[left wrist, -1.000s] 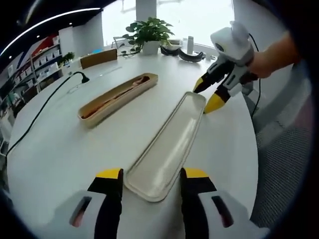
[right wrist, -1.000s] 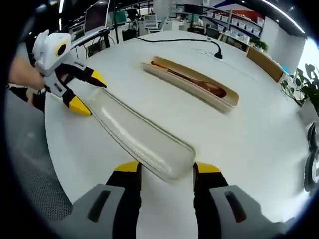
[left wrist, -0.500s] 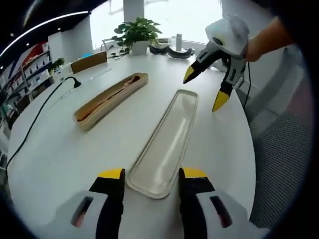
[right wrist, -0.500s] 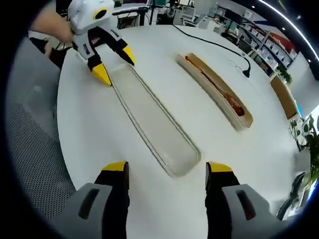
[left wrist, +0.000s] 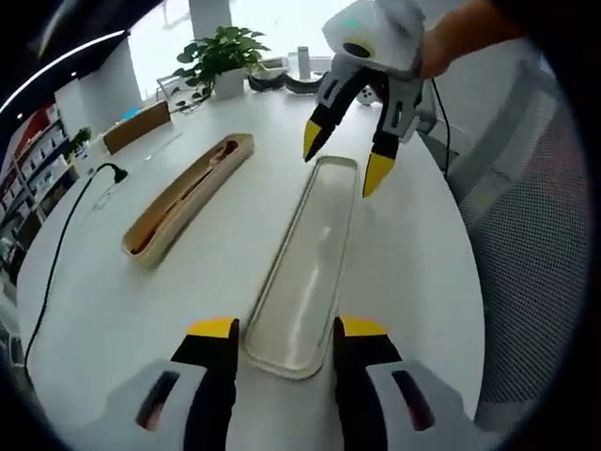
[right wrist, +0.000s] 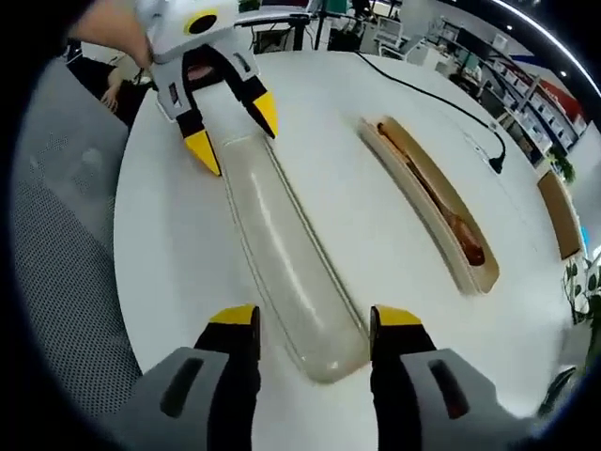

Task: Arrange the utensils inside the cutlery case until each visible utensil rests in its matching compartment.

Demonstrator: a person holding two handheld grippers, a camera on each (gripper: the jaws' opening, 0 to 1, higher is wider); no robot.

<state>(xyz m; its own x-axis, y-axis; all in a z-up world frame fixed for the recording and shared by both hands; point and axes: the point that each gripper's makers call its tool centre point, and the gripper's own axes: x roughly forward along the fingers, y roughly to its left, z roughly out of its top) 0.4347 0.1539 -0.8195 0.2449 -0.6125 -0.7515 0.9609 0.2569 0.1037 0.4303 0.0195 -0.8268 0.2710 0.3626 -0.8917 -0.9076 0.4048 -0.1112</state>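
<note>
The left gripper (left wrist: 279, 329) is wide open and holds nothing. One end of the clear lid (left wrist: 305, 272) lies right between its two yellow tips, on the white table (left wrist: 113, 310). In the right gripper view, the right gripper (right wrist: 314, 317) is wide open too and holds nothing. The other end of the same lid (right wrist: 286, 254) sits between its tips.

So each gripper is at one end of the lid, one jaw on each side, but I cannot tell if any tip touches it. The lid is long and thin. In the left gripper view it runs straight away from the left gripper toward the right gripper (left wrist: 343, 162) at the far end.

Farther off, to one side, lies the cutlery case (left wrist: 183, 197). It is long too, and lies nearly the same way as the lid, well apart from it. Brown wooden utensils (right wrist: 441, 202) rest inside it, end to end along its length.

I think the utensils are already in their place. The lid is off the case, so what is left looks like lifting it over and closing the case.
</note>
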